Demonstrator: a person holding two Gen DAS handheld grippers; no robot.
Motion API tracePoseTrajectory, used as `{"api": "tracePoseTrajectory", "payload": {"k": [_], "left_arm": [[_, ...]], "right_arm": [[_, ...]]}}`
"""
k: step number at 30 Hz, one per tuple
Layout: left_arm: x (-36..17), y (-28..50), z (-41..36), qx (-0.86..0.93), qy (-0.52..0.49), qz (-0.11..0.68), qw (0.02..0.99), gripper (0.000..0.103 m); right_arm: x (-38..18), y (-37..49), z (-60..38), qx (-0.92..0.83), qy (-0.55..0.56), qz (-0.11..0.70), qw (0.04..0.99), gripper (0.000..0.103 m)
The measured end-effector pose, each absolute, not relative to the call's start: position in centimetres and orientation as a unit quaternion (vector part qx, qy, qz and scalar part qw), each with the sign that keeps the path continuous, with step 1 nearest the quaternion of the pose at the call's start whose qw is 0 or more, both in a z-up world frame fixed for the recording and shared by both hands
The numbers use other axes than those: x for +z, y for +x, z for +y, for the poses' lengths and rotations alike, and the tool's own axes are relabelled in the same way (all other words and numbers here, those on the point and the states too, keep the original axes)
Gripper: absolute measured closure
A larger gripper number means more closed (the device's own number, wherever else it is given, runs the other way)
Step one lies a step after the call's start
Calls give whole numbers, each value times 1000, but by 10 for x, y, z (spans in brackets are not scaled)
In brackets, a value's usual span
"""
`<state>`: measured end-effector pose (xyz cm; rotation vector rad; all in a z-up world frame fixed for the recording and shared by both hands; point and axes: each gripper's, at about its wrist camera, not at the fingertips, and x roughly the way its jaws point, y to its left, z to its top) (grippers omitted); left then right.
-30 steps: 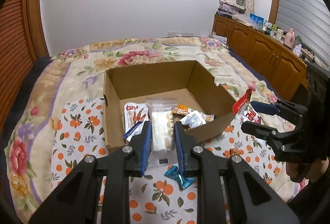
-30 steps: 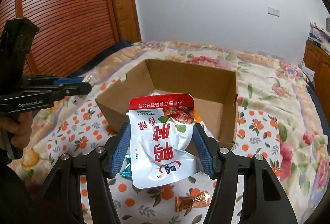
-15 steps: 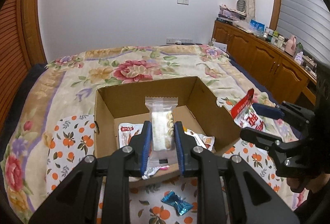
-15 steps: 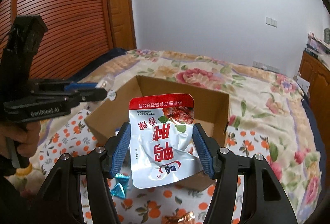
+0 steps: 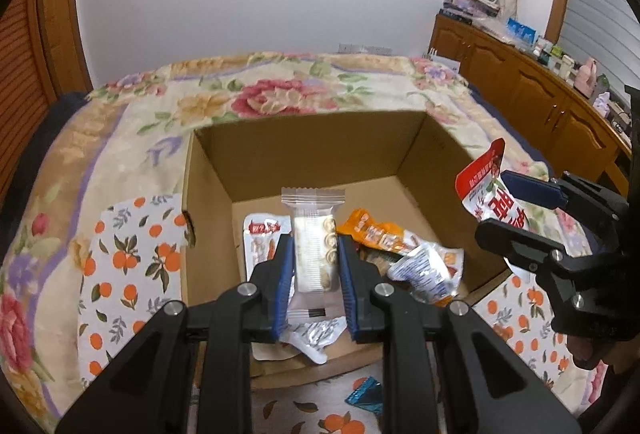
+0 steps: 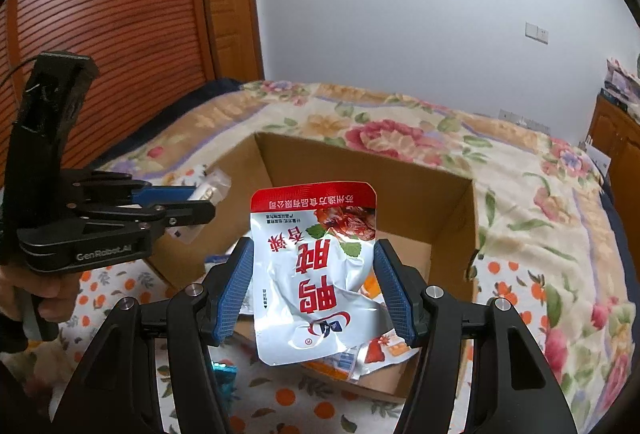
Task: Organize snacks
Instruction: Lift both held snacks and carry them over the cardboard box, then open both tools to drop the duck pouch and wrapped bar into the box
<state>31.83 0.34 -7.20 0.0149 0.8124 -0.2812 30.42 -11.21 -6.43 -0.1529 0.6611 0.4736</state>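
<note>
An open cardboard box [image 5: 304, 150] sits on the bed and holds several snack packets [image 5: 400, 246]. My left gripper [image 5: 314, 258] is shut on a clear biscuit packet [image 5: 312, 234] and holds it over the box's near side. My right gripper [image 6: 314, 274] is shut on a silver and red pouch [image 6: 320, 266], above the box's near edge [image 6: 360, 386]. The right gripper also shows in the left wrist view [image 5: 516, 210] at the box's right side, and the left gripper in the right wrist view [image 6: 176, 206] at the box's left.
A blue-wrapped candy [image 5: 366, 396] lies on the orange-print cloth [image 5: 128, 266] in front of the box. The floral bedspread [image 5: 280, 90] extends behind. A wooden cabinet [image 5: 540, 98] with clutter stands at right, a slatted wooden door [image 6: 100, 34] at left.
Both grippers have moved forward with their packets and now hang over the box. The box looks nearer and larger in both views.
</note>
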Motion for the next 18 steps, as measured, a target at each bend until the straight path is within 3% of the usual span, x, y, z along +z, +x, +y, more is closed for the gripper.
{"api": "tracePoseTrajectory", "payload": {"k": [18], "left_arm": [[-117,324,-2,-124,19,437,891,83]], "right_arm": [[-116,338,-107,189,-87,369,906,41]]}}
